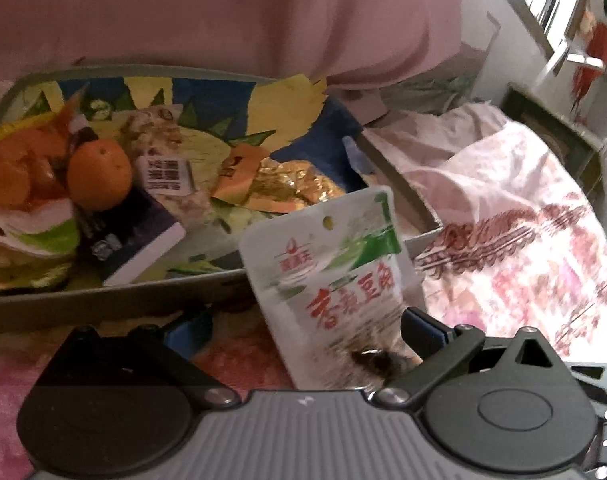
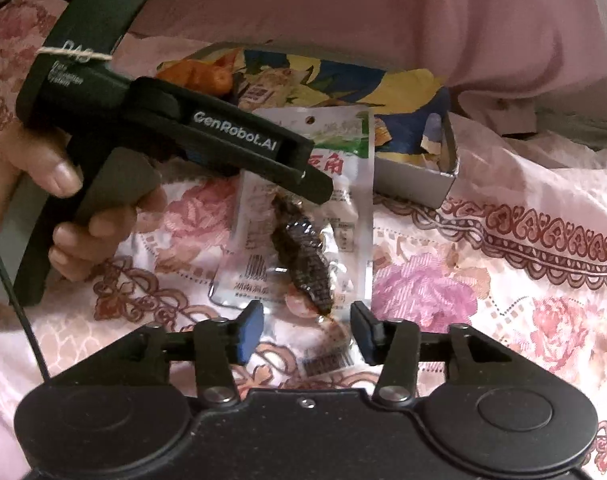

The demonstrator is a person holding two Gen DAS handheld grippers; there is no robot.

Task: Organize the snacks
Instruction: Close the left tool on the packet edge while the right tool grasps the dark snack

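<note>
Much of the scene is cut off or unclear. The grey shallow tray [image 1: 103, 296] is visible only in part: its left end runs out of the left wrist view, and its far rim goes under the person's pink garment [image 1: 223, 12]. The things in the tray are blurred. I can make out a round orange fruit [image 1: 99, 174], a dark flat box with a white label [image 1: 135, 236] and a crumpled golden foil wrapper [image 1: 299, 184]. The other wrappers on the left I cannot identify.

The white snack packet with red characters and a green corner [image 1: 327, 264] is just in front of the near rim of the tray and covers a piece of it. The lower end of the packet is hidden behind the body of the tool. In the right wrist view it seems to lie on the pink flowered cloth [image 2: 463, 280], with its top near the tray.

The left tongs [image 1: 305, 320] are wide apart. The packet stands between them, its right edge at one blue pad [image 1: 423, 326], and the other pad is clear of it. The left hand [image 2: 63, 200] holds this tool.

The right tongs [image 2: 305, 320] are about half open around the lower end of the packet. A gap shows on each side of the barcode strip, and neither pad is seen to press on it.
</note>
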